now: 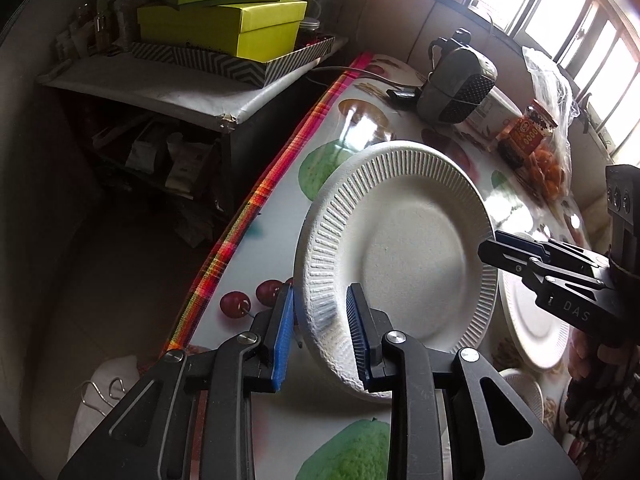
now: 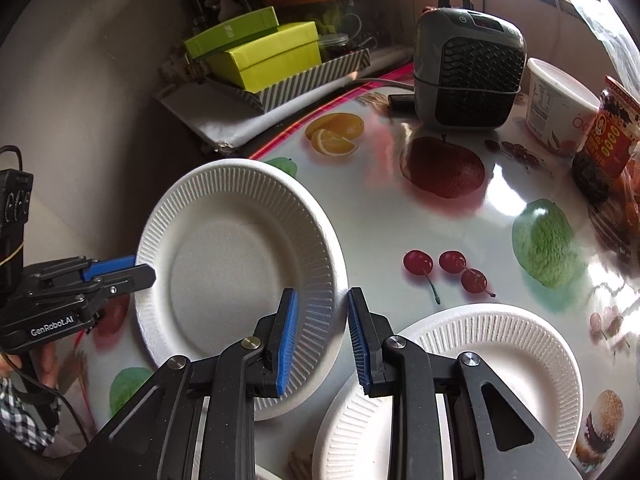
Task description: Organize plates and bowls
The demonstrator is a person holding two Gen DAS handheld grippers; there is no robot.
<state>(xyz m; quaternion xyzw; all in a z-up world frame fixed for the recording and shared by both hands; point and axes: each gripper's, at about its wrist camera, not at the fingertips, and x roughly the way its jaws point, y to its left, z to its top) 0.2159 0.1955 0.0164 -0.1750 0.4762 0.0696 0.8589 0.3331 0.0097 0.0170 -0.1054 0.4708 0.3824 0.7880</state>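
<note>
Both grippers' jaws pinch opposite rims of white ribbed paper plate (image 2: 240, 264), frame centre: left gripper (image 1: 320, 332), right gripper (image 2: 322, 336). Likely next: carry onto second white paper plate (image 2: 500, 364), lower right.

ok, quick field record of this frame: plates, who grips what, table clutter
held plate: white paper plate, tilted above the table
left hand-held gripper: pads on the plate's near rim
right hand-held gripper: pads on the opposite rim
second plate: flat on the table, free
table: fruit-print cover
back clutter: grey fan heater, white tub, red-label jar
</note>
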